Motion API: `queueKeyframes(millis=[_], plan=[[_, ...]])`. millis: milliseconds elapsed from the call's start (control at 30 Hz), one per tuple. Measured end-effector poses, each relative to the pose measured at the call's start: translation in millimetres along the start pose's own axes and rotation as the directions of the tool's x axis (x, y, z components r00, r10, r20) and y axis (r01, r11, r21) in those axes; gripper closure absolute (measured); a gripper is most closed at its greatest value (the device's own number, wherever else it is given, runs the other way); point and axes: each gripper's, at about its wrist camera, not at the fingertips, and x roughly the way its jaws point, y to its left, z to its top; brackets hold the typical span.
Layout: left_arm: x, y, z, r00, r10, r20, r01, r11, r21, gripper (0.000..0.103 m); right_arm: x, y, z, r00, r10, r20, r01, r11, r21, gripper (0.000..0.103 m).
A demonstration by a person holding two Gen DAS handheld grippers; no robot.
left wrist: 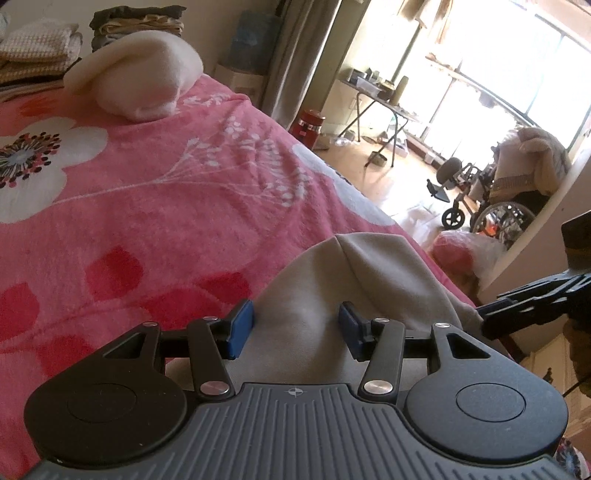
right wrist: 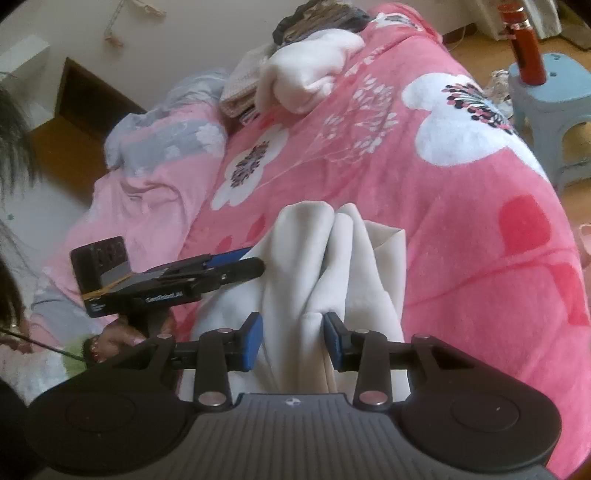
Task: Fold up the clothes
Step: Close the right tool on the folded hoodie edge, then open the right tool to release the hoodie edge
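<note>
Closest to me, my right gripper (right wrist: 292, 341) has its blue fingers (right wrist: 253, 341) standing apart with bunched folds of the cream garment (right wrist: 325, 258) rising between them. The pads do not press the cloth, so I read it as released, not grasping. My left gripper (left wrist: 295, 328) is likewise spread over the same garment (left wrist: 354, 280), its fingers (left wrist: 240, 328) either side of a smooth patch with nothing pinched; from the right camera its tips (right wrist: 236, 266) rest at the garment's left edge.

The garment lies crumpled in loose ridges near the edge of the bed, on the pink flowered blanket (left wrist: 147, 192). I judge the fold has barely begun: the cloth is gathered, not flattened, and neither gripper has hold of it.

The next move, as I see it, calls for finding two corners or a hem, closing on them, and spreading the piece flat on the open blanket beyond before any fold.

Farther up the bed sits a white folded bundle (left wrist: 140, 74), with stacked clothes (left wrist: 136, 22) behind it.
</note>
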Motion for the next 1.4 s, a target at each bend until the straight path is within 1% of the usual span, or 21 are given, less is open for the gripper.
queueKeyframes(millis=[100, 200, 267, 333, 433, 533, 600, 667, 767, 833, 867, 967, 1000, 1133, 1300, 1400], plan=[[1.2, 0.9, -1.0, 1.0, -0.002, 0.004, 0.002, 1.0, -0.007, 0.052, -0.2, -8.7, 2.8, 0.999, -0.035, 0.004, 0.034, 0.999, 0.021, 0.064], [1.8, 1.6, -1.6, 1.0, -0.003, 0.006, 0.003, 1.0, -0.008, 0.052, 2.8, -24.3, 4.4, 0.999, -0.036, 0.012, 0.035, 0.997, 0.076, 0.064], [1.7, 2.2, -1.9, 1.0, -0.004, 0.006, 0.004, 1.0, -0.013, 0.052, 7.1, -33.3, 5.7, 1.0, -0.002, 0.008, 0.002, 0.995, 0.103, 0.064], [1.5, 3.4, -2.4, 1.0, -0.007, 0.006, 0.007, 1.0, -0.018, 0.052, 13.5, -39.2, 7.9, 0.998, 0.056, -0.01, -0.055, 0.99, 0.13, 0.064], [1.1, 3.9, -3.1, 1.0, -0.007, 0.009, 0.007, 1.0, -0.02, 0.052, 18.9, -41.9, 12.1, 0.992, 0.123, -0.017, -0.12, 0.985, 0.127, 0.061], [1.4, 3.8, -4.3, 1.0, -0.006, 0.012, 0.007, 1.0, -0.025, 0.052, 27.6, -44.9, 16.4, 0.994, 0.109, -0.031, -0.104, 0.987, 0.122, 0.061], [1.7, 3.7, -4.4, 1.0, -0.004, 0.013, 0.005, 1.0, -0.028, 0.051, 31.6, -40.1, 19.6, 0.993, 0.11, -0.036, -0.106, 0.989, 0.107, 0.06], [1.6, 3.2, -4.4, 1.0, -0.003, 0.012, 0.003, 1.0, -0.028, 0.051, 34.5, -31.6, 23.0, 0.994, 0.102, -0.05, -0.099, 0.993, 0.059, 0.059], [1.8, 3.7, -4.9, 1.0, -0.002, 0.014, 0.003, 0.999, -0.033, 0.051, 40.2, -22.7, 24.4, 0.995, 0.07, -0.067, -0.069, 0.997, 0.017, 0.059], [2.0, 4.2, -5.7, 1.0, -0.002, 0.016, 0.003, 0.999, -0.042, 0.051, 45.9, -14.5, 25.3, 0.997, 0.029, -0.076, -0.031, 0.999, -0.02, 0.06], [2.0, 4.6, -6.3, 1.0, -0.003, 0.018, 0.004, 0.999, -0.05, 0.051, 48.2, -9.8, 25.6, 0.997, 0.006, -0.078, -0.01, 0.999, -0.045, 0.065], [2.2, 5.8, -8.1, 1.0, -0.007, 0.021, 0.008, 0.997, -0.071, 0.051, 48.9, 5.8, 22.6, 0.998, -0.036, -0.053, 0.028, 0.99, -0.135, 0.085], [2.2, 6.3, -8.3, 1.0, -0.009, 0.022, 0.011, 0.997, -0.077, 0.051, 46.9, 7.6, 21.3, 0.998, -0.039, -0.041, 0.033, 0.99, -0.14, 0.087], [1.0, 4.6, -5.9, 0.999, -0.023, 0.025, 0.026, 0.996, -0.086, 0.051, 35.4, 3.5, 18.0, 1.0, -0.012, -0.008, 0.011, 0.995, -0.103, 0.089], [2.5, -4.6, -1.7, 0.999, -0.04, 0.032, 0.042, 0.997, -0.062, 0.051, 20.8, 6.8, 18.5, 1.0, 0.008, 0.014, -0.006, 0.992, -0.125, 0.089], [9.4, -6.9, -2.2, 0.999, -0.024, 0.023, 0.025, 0.998, -0.049, 0.051, 25.7, -0.8, 19.2, 1.0, -0.002, 0.003, 0.002, 0.993, -0.12, 0.089]])
